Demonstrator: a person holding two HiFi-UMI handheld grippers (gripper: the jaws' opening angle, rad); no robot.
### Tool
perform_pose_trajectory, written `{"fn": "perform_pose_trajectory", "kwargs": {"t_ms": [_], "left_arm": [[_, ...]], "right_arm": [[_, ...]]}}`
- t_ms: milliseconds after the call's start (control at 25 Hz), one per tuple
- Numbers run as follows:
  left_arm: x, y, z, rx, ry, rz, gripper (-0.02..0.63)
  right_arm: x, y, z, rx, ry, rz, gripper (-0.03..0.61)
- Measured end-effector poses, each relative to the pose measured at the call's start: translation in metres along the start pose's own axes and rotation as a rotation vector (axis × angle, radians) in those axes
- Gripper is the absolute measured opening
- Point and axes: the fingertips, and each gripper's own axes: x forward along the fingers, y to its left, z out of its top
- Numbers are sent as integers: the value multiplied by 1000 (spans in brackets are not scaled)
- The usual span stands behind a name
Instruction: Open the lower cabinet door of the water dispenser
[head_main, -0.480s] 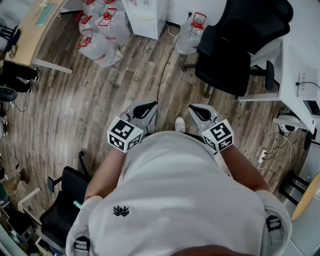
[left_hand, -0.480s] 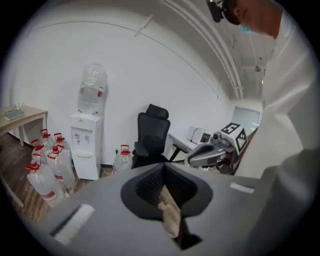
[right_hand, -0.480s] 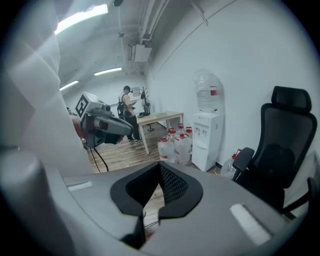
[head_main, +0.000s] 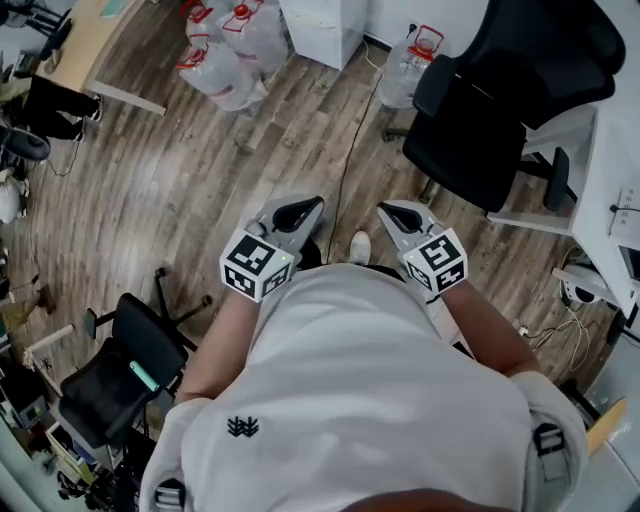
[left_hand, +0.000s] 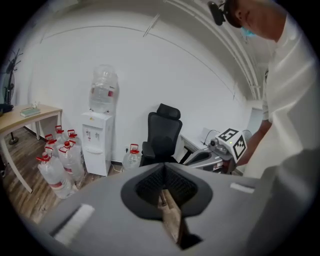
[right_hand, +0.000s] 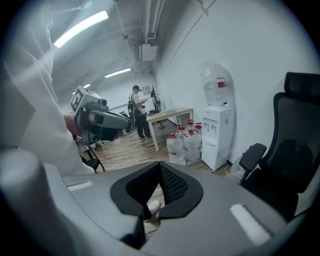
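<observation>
**Both grippers shut and empty, water dispenser far ahead**

The person holds the left gripper (head_main: 298, 212) and the right gripper (head_main: 396, 214) side by side in front of the chest, both angled down over the wooden floor (head_main: 200, 170). In each gripper's own view the fingers are pressed together, leaving only a thin slit with nothing between them. A white shoe (head_main: 360, 247) shows on the floor just beyond and between the two sets of fingers.

The water dispenser (left_hand: 97, 142) stands against the white wall, well apart from both grippers. It is ahead and to the left of the left fingers, and ahead and to the right of the right fingers. An upturned bottle (left_hand: 103, 89) sits on top of it. Its lower cabinet door (left_hand: 94, 161) looks flush with the body, untouched.

A cluster of red-capped water jugs (left_hand: 60, 160) stands on the floor just left of the dispenser, and one more jug (left_hand: 131, 159) just to its right. A black office chair (head_main: 500, 110) stands ahead and to the right of the right fingers, nearer than the dispenser.
</observation>
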Motion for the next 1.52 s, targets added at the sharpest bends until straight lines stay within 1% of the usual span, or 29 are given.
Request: {"fn": "perform_pose_trajectory", "kwargs": {"t_ms": [80, 160, 320, 480, 600, 680, 800, 880, 960, 1080, 1200, 1360, 1520], "left_arm": [[-1, 14, -2, -1, 11, 13, 55], [-1, 35, -4, 3, 22, 25, 56], [2, 95, 4, 17, 23, 29, 57], [7, 158, 26, 70, 39, -14, 57], [12, 198, 44, 135, 49, -62, 57], [14, 227, 56, 157, 61, -96, 57], [20, 264, 66, 157, 70, -121, 57], [26, 277, 64, 139, 75, -128, 57], [38, 288, 65, 113, 81, -133, 57], [62, 304, 72, 84, 96, -144, 57], [92, 320, 84, 81, 132, -157, 57], [138, 348, 107, 73, 180, -155, 57], [194, 374, 124, 78, 225, -161, 57]], "right_arm": [[14, -6, 3, 24, -5, 6, 2], [32, -14, 9, 24, -4, 9, 2], [77, -37, 33, 24, 23, -26, 3], [121, -60, 62, 52, 53, -95, 21], [156, -78, 81, 55, 77, -138, 32], [185, -93, 98, 46, 74, -158, 34], [223, -117, 116, 48, 80, -183, 43], [233, -128, 117, 68, 96, -195, 44], [245, -146, 118, 65, 114, -201, 45], [272, -180, 113, 69, 158, -186, 60], [302, -223, 109, 93, 187, -166, 60], [347, -296, 105, 122, 208, -155, 64], [401, -378, 82, 125, 253, -149, 74]]}}
